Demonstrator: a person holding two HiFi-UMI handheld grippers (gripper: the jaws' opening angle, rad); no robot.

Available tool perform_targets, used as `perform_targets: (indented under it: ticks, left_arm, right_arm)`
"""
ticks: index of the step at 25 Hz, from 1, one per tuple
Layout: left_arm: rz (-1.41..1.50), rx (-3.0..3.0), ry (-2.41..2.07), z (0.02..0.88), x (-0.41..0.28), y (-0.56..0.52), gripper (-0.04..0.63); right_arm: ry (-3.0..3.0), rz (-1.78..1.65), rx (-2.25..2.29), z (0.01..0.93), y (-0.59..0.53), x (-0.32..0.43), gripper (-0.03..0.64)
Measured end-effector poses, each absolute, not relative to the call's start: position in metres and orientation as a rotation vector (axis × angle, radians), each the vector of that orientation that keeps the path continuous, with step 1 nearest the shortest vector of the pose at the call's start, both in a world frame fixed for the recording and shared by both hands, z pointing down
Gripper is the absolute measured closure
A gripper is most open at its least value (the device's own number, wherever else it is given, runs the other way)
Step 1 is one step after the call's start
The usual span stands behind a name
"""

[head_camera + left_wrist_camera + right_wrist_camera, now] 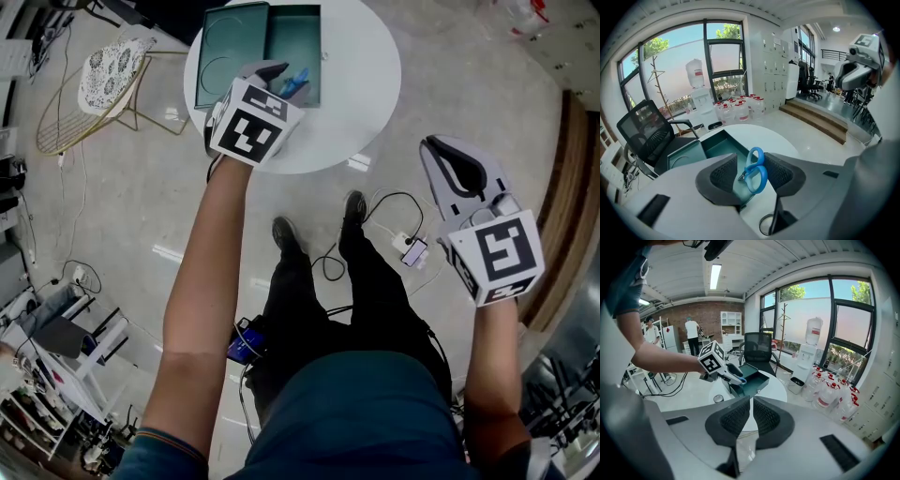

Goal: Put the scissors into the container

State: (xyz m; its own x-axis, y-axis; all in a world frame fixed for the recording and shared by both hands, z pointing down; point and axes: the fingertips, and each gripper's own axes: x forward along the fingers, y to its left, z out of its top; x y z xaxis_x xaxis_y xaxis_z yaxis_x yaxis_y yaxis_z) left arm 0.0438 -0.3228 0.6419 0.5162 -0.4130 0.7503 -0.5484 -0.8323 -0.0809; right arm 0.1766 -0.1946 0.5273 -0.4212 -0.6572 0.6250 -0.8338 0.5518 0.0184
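Blue-handled scissors (754,169) hang between the jaws of my left gripper (751,161), over the near edge of the open teal container (719,147). They lean on the right pad, with a clear gap to the left pad, so this gripper is open. In the head view the left gripper (272,75) sits over the container (298,37) on the round white table (366,103), with the scissors (295,81) at its tip. My right gripper (441,155) is away from the table over the floor, its jaws (751,413) nearly together with nothing between them.
The container's lid (230,47) lies open to the left. A small dark ring (718,398) rests on the table near its edge. A wire chair (89,84) stands left of the table, and cables and a power strip (412,248) lie on the floor. An office chair (649,136) stands beyond.
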Motion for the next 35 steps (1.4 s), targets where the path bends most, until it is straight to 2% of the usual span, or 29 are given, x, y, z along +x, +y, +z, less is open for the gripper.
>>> perform_targets:
  ticks: [3,22,25,29,35]
  left_arm:
    - [1.210,2.590,-0.835,0.635,0.039,-0.324,0.382]
    - [1.208,2.536,-0.615,0.642,0.051,-0.306,0.299]
    - [1.166,2.528,-0.619,0.643,0.051,-0.308,0.265]
    - [1.141,2.538,-0.594,0.644,0.061,-0.312,0.264]
    - [1.282,2.550,-0.643,0.666,0.060,-0.321,0.286]
  right_arm:
    - [-2.206,0.397,1.190,0.524,-0.193,0.172,0.577]
    - [-2.215,0.375,1.195,0.507,-0.204,0.161,0.577]
    - [-2.208,0.377,1.192,0.506,-0.204,0.159,0.577]
    - [-2.193,0.396,1.182,0.509,-0.207,0.155,0.577]
    - [-2.200,0.400,1.178,0.515,-0.213,0.154,0.578]
